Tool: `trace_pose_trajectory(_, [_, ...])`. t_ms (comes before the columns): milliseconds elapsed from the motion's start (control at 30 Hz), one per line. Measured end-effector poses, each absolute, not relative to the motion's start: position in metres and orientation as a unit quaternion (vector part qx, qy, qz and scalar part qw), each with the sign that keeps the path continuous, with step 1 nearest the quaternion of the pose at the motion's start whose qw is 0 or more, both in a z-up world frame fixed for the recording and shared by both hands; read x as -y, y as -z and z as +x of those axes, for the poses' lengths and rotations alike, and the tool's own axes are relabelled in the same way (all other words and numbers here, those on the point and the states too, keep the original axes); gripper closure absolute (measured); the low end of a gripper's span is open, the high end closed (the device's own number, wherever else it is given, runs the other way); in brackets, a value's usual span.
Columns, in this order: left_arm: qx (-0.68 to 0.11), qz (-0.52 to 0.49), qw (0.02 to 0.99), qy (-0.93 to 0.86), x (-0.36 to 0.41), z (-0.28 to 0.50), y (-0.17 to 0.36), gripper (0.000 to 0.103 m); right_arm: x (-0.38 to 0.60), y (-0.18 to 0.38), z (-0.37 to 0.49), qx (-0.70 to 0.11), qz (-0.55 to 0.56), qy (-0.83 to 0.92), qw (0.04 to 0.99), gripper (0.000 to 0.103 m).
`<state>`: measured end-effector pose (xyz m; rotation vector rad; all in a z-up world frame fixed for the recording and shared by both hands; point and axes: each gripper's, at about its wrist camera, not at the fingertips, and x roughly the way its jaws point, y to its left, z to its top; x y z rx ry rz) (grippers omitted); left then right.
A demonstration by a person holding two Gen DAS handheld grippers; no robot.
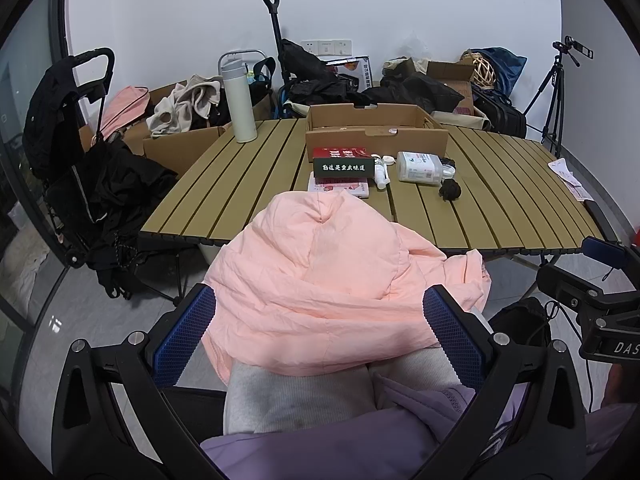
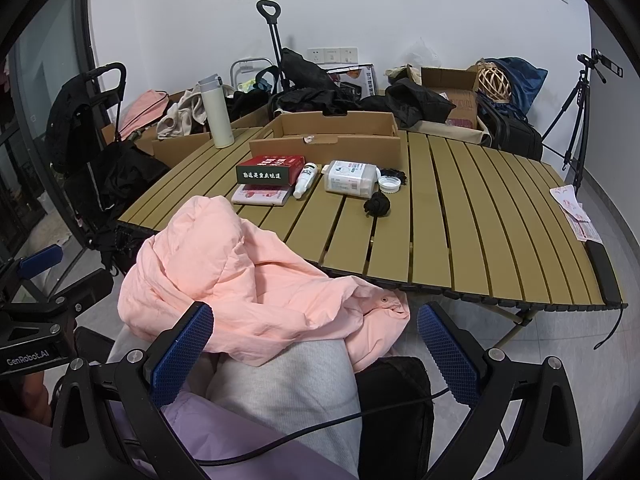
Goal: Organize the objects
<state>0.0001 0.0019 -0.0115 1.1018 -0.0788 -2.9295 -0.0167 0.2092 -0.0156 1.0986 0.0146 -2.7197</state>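
A pink padded jacket (image 1: 320,264) lies bunched over a person's lap in grey trousers, its top resting on the near edge of the slatted table (image 1: 500,208). My left gripper (image 1: 318,300) is open, its blue pads wide on either side of the jacket. In the right wrist view the jacket (image 2: 224,264) sits left of centre, and my right gripper (image 2: 316,312) is open over its lower hem. On the table lie a red-and-green box (image 2: 268,170), a white tube (image 2: 305,180), a white bottle (image 2: 352,178) on its side, and a black clump (image 2: 377,205).
An open cardboard box (image 1: 376,140) stands at the table's back, with a white thermos (image 1: 239,100) at the back left. Papers (image 2: 576,212) and a black phone (image 2: 602,272) lie along the right edge. Bags, clothes, a trolley and a tripod (image 2: 576,120) crowd the floor behind.
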Motion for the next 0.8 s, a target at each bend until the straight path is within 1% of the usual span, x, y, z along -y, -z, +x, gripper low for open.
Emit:
trace_pose_trajectory(200, [0.029,0.354,0.002,0.935,-0.001,-0.004,0.012,0.000,-0.211,0.016,-0.017,0.003,0.369,0.924,0.101,0.000])
trace_pose_trajectory(333, [0.033,0.362,0.008,0.932,0.007,-0.020,0.016,0.000,-0.220,0.014,-0.022,0.027,0.349,0.932,0.098,0.000])
trace_pose_trajectory(433, [0.043,0.366,0.016,0.929,0.011,-0.037,0.021,0.000,-0.227,0.009,-0.029,0.038,0.316,0.945,0.070,0.000])
trace_pose_trajectory(533, [0.039,0.386,0.020,0.921,0.017,-0.059,0.029,0.000,-0.222,0.010,-0.045,0.014,0.311,0.949,0.049,0.000])
trace_pose_trajectory(600, [0.034,0.400,0.018,0.916,0.020,-0.074,0.036,0.000,-0.215,0.016,-0.058,-0.016,0.319,0.947,0.038,0.000])
trace_pose_trajectory(667, [0.035,0.408,0.012,0.912,0.022,-0.085,0.040,0.000,-0.211,0.019,-0.064,-0.024,0.308,0.951,0.028,0.000])
trace_pose_trajectory(767, [0.033,0.386,0.007,0.922,0.025,-0.095,0.037,0.000,-0.205,0.022,-0.068,-0.031,0.269,0.961,0.046,0.000])
trace_pose_trajectory(800, [0.028,0.364,0.008,0.931,0.027,-0.097,0.035,0.000,-0.200,0.027,-0.074,-0.039,0.279,0.958,0.056,0.000])
